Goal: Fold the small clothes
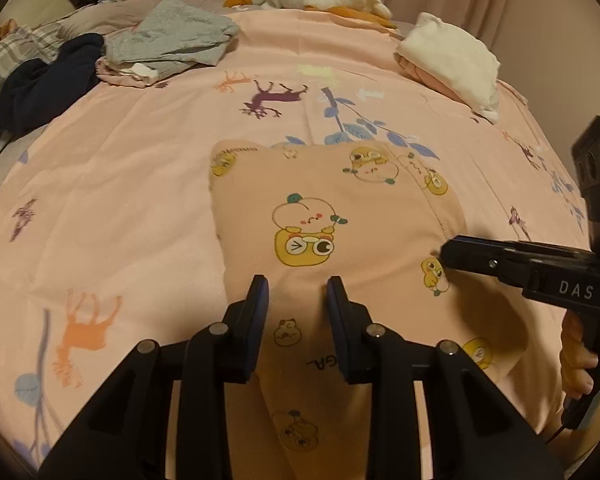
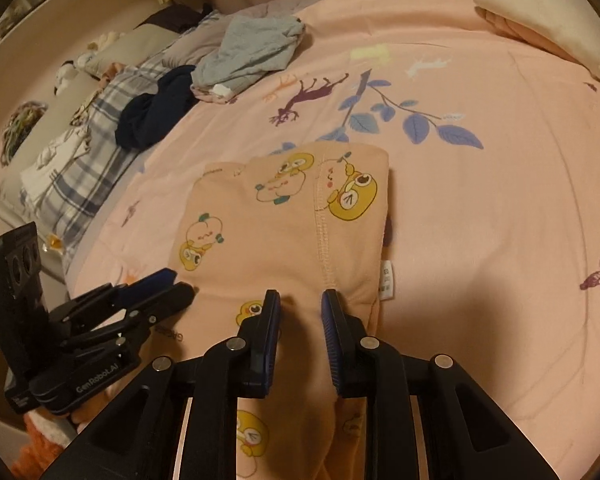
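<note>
Currently both tools, the left tool (image 1: 296, 286) and right tool (image 2: 300, 300), are each pinching the peach cartoon-print garment (image 1: 332, 216) mid-bed (image 1: 140, 160), laying it half-folded; gray clothes (image 1: 176, 40) near the far-left edge are awaiting folding.

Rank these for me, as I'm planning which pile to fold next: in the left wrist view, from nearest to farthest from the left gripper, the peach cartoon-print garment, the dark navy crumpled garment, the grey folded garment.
1. Peach cartoon-print garment: right at the left gripper, between its fingers.
2. Dark navy crumpled garment: far left.
3. Grey folded garment: beyond, upper left.
</note>
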### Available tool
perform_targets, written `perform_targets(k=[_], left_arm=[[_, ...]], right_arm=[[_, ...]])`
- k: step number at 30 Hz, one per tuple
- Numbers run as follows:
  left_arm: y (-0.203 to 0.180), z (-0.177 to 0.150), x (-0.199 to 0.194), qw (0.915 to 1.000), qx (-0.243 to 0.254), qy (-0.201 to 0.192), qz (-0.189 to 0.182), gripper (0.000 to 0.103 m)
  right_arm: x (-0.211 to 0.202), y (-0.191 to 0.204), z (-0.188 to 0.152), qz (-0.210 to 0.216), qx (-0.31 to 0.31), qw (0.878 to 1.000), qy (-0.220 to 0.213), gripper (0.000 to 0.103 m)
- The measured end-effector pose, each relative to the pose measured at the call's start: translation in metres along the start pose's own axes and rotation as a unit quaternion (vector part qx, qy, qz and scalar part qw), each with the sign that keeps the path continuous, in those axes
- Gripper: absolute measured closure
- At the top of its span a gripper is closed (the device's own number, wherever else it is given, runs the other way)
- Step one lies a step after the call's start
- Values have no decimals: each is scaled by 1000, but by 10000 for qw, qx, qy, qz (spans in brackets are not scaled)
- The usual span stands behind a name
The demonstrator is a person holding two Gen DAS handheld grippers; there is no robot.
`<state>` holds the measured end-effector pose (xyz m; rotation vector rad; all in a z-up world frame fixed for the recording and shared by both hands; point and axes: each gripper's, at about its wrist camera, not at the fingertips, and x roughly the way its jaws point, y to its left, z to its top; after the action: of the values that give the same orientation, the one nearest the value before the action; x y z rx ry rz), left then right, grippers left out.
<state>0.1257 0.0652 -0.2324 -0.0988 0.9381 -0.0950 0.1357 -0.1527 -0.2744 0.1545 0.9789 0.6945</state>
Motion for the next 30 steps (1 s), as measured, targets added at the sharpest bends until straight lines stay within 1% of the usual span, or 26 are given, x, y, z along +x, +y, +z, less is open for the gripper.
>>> perform_targets(k=[1, 2, 3, 4, 5, 6, 7, 8, 10, 11, 13, 16, 19, 22, 25, 30], left_arm=[[-2, 1, -10, 9999, -29, -10, 120, 69], [-4, 3, -19, 9998, -28, -35, 200, 56], [-7, 6, -36, 9995, -34, -131, 279, 47], [-8, 8, -49, 9992, -70, -260, 290, 23], [-10, 10, -66, 9984, -128, -473, 283, 4], [-13, 13, -87, 9970, -165, -723, 230, 0], [-16, 15, -102, 9956, -164, -908, 186, 0], [-20, 18, -117, 9940, -113, -1068, 218, 0], [-32, 24, -146, 9896, 89, -1377, 407, 0], [-36, 25, -152, 9887, 156, -1411, 486, 0], [-48, 28, -166, 9884, 384, -1320, 645, 0], [-59, 26, -181, 9874, 581, -1359, 563, 0], [-66, 24, -192, 9848, 648, -1518, 550, 0], [-70, 26, -199, 9822, 633, -1671, 577, 0], [-73, 28, -199, 9808, 633, -1743, 600, 0], [-72, 29, -195, 9827, 541, -1692, 529, 0]], right_arm=[[-6, 3, 2, -80, 6, 10000, 21, 78], [-14, 8, 4, -225, 41, 9997, 48, 78], [-23, 12, 7, -353, 54, 9994, 27, 75], [-31, 15, 8, -474, 31, 9989, 1, 72], [-43, 21, 10, -693, -7, 9976, -39, 55], [-60, 28, 12, -1046, -45, 9944, -129, 28], [-68, 32, 14, -1229, -59, 9922, -184, 15], [-82, 38, 14, -1369, -56, 9903, -229, 5], [-102, 43, 14, -1393, 4, 9897, -335, 5], [-111, 45, 15, -1403, 31, 9895, -334, 5], [-132, 53, 16, -1446, 40, 9890, -291, 5], [-153, 60, 17, -1484, 59, 9880, -414, 5], [-168, 66, 17, -1573, -16, 9861, -536, 4], [-175, 66, 16, -1565, 15, 9857, -622, 4], [-174, 65, 16, -1551, 50, 9862, -583, 4], [-168, 63, 15, -1579, 90, 9862, -497, 4]])
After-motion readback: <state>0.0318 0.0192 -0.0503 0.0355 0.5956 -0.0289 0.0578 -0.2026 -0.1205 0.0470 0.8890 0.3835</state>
